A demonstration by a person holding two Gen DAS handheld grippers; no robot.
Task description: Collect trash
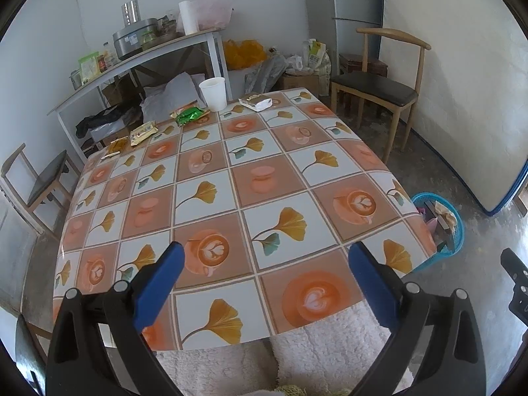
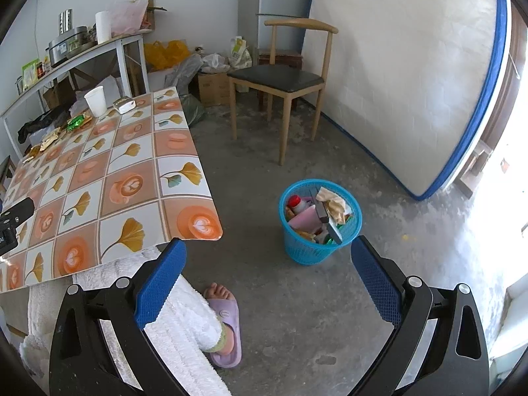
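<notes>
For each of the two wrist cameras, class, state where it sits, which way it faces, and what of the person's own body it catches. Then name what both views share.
Left wrist: rides the open left gripper, over the near edge of the table, facing its far edge with the paper cup and wrappers; fleecy white lap below.
Right wrist: rides the open right gripper, off the table's corner, facing the floor and blue trash basket; white-clad leg and slippered foot show.
Shared: table, cup, basket, wooden chair.
</notes>
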